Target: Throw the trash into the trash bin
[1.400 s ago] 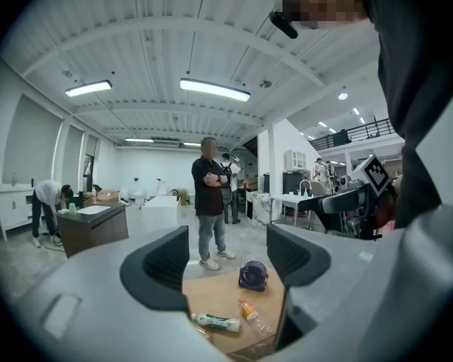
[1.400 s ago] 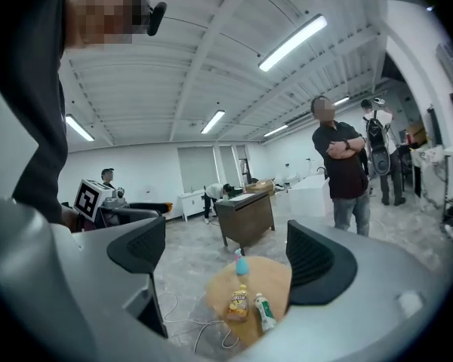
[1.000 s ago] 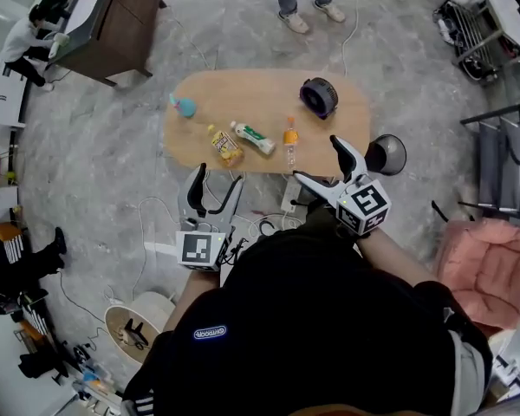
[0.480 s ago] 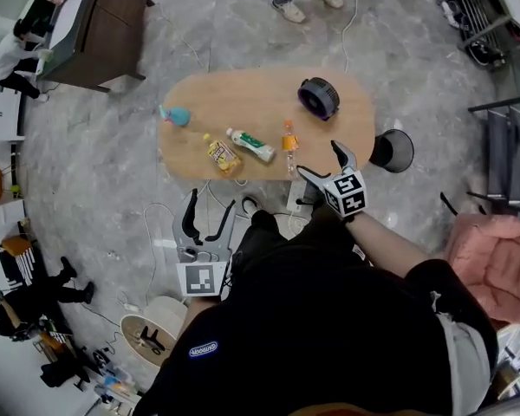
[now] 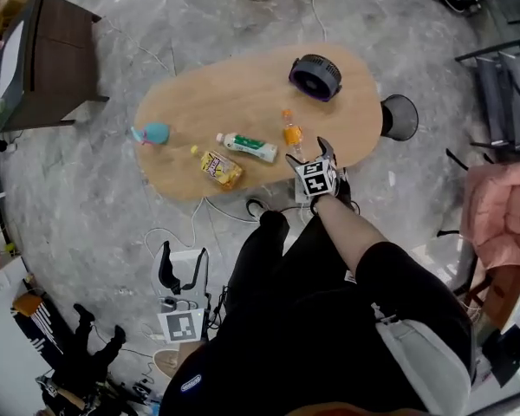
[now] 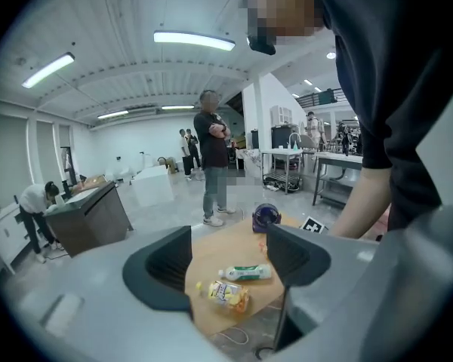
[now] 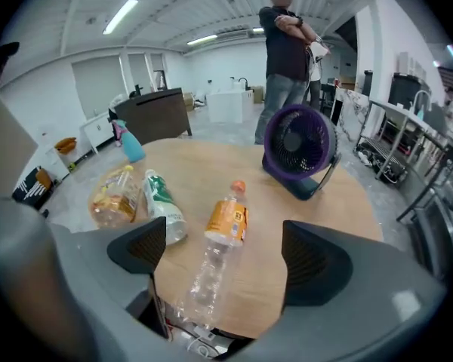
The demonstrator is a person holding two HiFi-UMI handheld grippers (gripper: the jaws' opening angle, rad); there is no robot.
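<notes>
One second on, my right fingers (image 7: pixel 311 261) have dropped to the worktop (image 5: pixel 243 94) edge, spread wide with nothing gripped, the orange-label bottle (image 7: pixel 226 221) lying between them. Left fingers (image 6: pixel 160 268) have sunk to my side, open and empty. Grasp looks next — trash bin (image 5: pixel 399 117) stands beside the worktop.

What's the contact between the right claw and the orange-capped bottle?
Apart. Right gripper view: right claw open, tabletop visible between each side and the bottle.

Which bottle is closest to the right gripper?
The orange-capped bottle, ahead of the right gripper's open jaws; the green-label bottle and yellow bottle lie farther left.
</notes>
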